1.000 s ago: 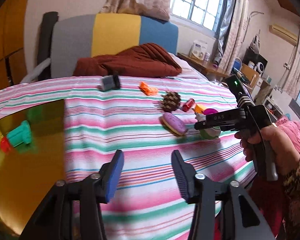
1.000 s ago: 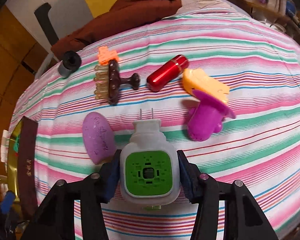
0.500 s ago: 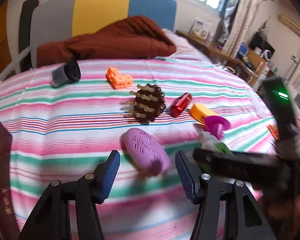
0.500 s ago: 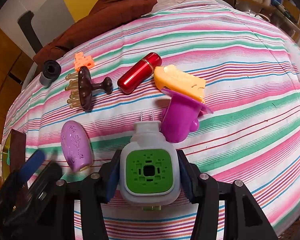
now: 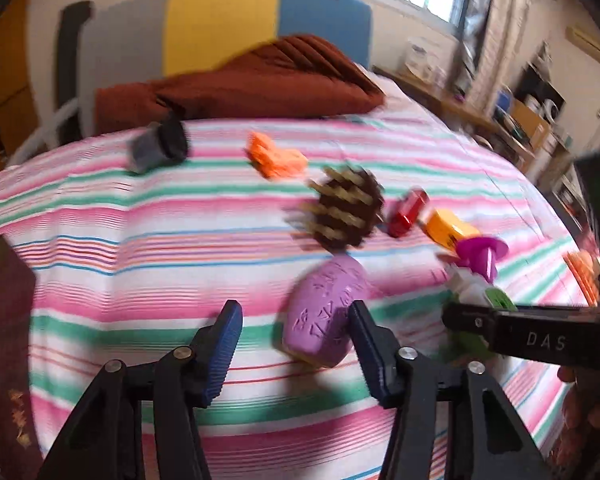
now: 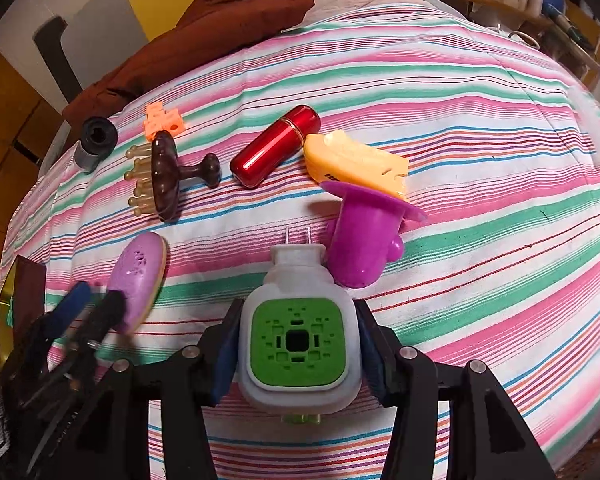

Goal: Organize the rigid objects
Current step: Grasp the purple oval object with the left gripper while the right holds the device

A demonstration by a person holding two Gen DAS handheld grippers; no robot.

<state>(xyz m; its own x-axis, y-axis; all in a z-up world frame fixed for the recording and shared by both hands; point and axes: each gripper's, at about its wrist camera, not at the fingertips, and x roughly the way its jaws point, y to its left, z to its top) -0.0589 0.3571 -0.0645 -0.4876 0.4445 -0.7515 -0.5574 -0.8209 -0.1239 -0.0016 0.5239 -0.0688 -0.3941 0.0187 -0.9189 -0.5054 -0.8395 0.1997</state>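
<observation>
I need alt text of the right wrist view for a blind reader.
The right gripper clamps a white plug-in device with a green face above a striped bedsheet. Beyond lie a purple cup-shaped toy, a red capsule and a brown massage brush.

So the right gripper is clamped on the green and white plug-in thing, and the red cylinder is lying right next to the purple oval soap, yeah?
Not quite. The right gripper does clamp the plug-in device, but the red cylinder lies beside the yellow block, well apart from the purple oval. The right wrist view shows it.
</observation>
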